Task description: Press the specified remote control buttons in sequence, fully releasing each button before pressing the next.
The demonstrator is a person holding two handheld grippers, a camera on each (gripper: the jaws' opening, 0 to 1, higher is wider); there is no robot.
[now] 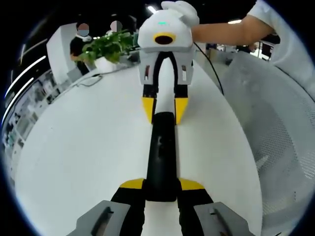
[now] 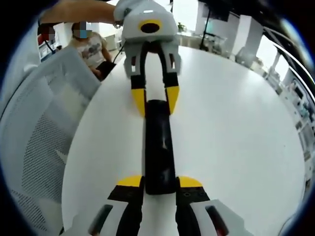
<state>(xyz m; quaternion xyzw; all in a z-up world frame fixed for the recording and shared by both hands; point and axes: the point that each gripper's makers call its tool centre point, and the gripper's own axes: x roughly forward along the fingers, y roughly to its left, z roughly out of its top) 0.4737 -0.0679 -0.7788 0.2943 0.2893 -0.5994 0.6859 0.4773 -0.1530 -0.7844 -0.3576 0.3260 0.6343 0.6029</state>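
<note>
A long black remote control (image 1: 161,152) lies lengthwise on the white table (image 1: 88,147), held at both ends. My left gripper (image 1: 161,186) is shut on its near end, the yellow-tipped jaws pressed to either side. Opposite it, my right gripper (image 1: 164,110) clamps the far end. In the right gripper view the same remote control (image 2: 159,147) runs away from my right gripper (image 2: 160,183), which is shut on it, toward the left gripper (image 2: 155,101) at its other end. The remote's buttons are too dark to make out.
A white mesh chair back (image 1: 275,128) stands close by the table edge, seen again as the chair back (image 2: 44,137). A potted plant (image 1: 108,46) and a cable (image 1: 209,64) sit at the far side. A person's arm (image 1: 231,29) holds the right gripper. People sit beyond the table.
</note>
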